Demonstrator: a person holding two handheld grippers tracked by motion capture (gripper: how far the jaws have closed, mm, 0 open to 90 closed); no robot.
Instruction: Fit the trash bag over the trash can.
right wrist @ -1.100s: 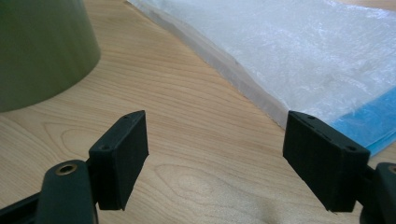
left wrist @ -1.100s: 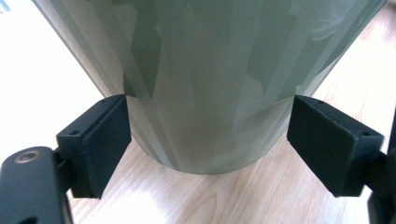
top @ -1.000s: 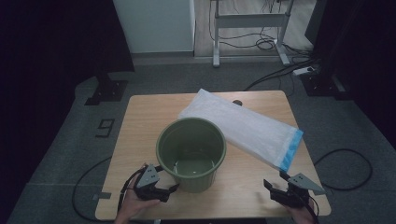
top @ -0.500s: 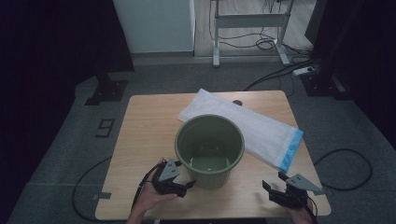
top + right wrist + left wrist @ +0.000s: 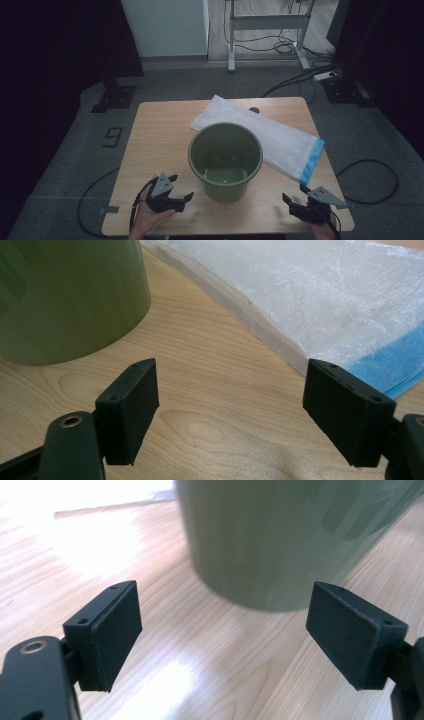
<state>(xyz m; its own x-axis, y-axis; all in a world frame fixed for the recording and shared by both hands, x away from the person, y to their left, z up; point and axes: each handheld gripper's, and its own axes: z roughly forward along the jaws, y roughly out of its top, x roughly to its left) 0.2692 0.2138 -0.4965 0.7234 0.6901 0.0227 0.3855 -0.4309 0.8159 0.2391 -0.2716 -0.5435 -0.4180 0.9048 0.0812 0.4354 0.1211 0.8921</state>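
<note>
A green bucket stood upright near the middle of the wooden surface, its far right side overlapping a white plastic bag with a blue end that lay flat toward the far right. The left hand-held gripper rested at the near left, just beside the bucket's base, jaws spread and grasping nothing. The right hand-held gripper sat at the near right corner, also released, apart from both bucket and bag.

A lab-like recording room: bare wooden table, grey carpet, floor cables, a metal stand.
</note>
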